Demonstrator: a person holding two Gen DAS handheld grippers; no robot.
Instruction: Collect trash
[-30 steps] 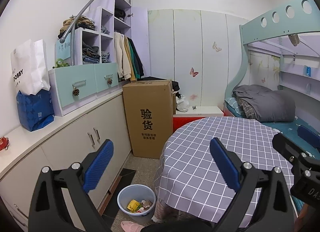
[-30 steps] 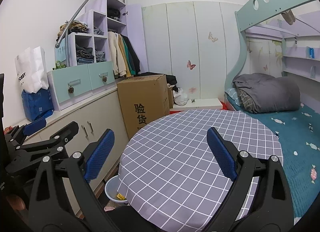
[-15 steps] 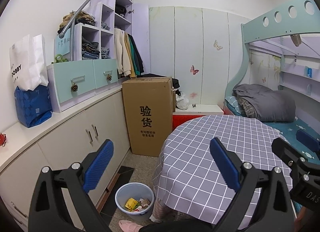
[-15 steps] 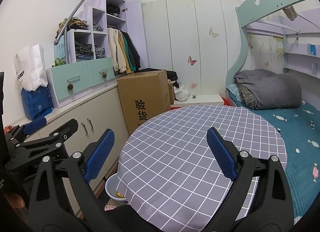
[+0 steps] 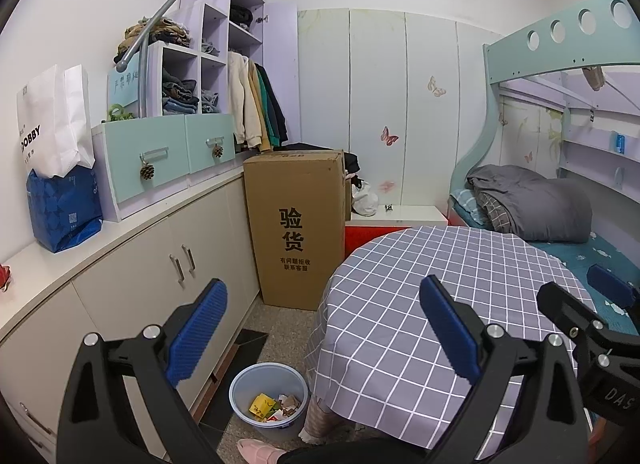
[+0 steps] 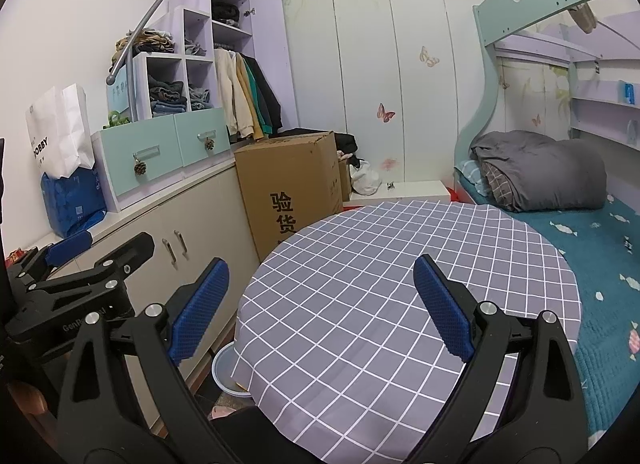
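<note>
A pale blue trash bin (image 5: 269, 398) stands on the floor between the white cabinets and the round table; it holds a yellow wrapper and several scraps. Its rim (image 6: 221, 368) peeks out beside the tablecloth in the right wrist view. My left gripper (image 5: 324, 328) is open and empty, held above the bin and the table's left edge. My right gripper (image 6: 320, 304) is open and empty above the round table with the grey checked cloth (image 6: 400, 272). No trash shows on the tabletop. The left gripper also shows in the right wrist view (image 6: 80, 264).
White cabinets (image 5: 160, 276) run along the left wall, with a blue bag (image 5: 64, 207) and white bag on top. A tall cardboard box (image 5: 296, 232) stands behind the bin. A bunk bed (image 6: 580, 232) with a grey duvet lies right of the table. A pink slipper (image 5: 256, 450) is near the bin.
Both grippers have risen and drawn back slightly, so the bin shows more fully in the left wrist view. Both jaws have stayed open and empty.
</note>
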